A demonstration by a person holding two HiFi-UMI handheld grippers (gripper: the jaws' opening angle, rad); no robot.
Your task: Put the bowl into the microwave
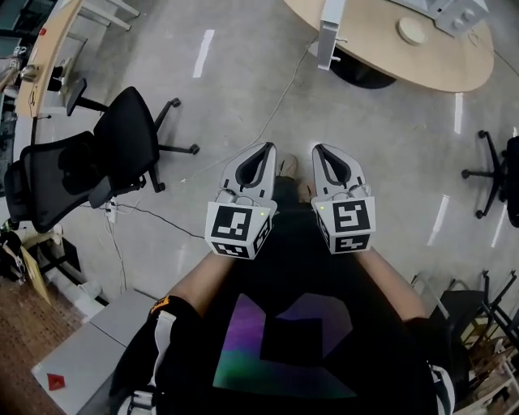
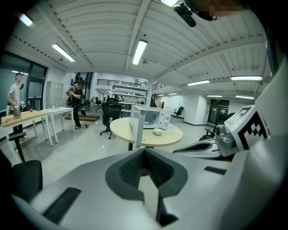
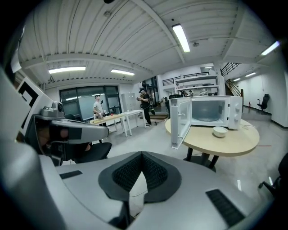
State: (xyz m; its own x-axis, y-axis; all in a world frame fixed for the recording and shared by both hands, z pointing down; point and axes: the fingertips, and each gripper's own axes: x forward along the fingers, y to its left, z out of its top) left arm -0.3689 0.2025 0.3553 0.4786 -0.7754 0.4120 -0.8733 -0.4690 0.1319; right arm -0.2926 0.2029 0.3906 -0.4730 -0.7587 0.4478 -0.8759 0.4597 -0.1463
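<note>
A small white bowl [image 1: 412,31] [image 2: 158,131] [image 3: 220,131] sits on a round wooden table [image 1: 422,69] [image 3: 234,143], in front of a white microwave [image 1: 456,11] [image 2: 156,117] [image 3: 211,110]. The microwave door [image 1: 327,36] [image 3: 179,122] stands wide open. Both grippers hang side by side over the floor, well short of the table. My left gripper [image 1: 266,147] [image 2: 144,151] is shut with nothing in it. My right gripper [image 1: 318,147] [image 3: 142,153] is likewise shut and holds nothing.
Two black office chairs [image 1: 89,162] stand to my left, and another chair [image 1: 496,172] to the right. A cable [image 1: 154,215] runs across the concrete floor. A grey cabinet [image 1: 81,357] is at lower left. People [image 2: 75,105] stand by desks [image 2: 27,117] far off.
</note>
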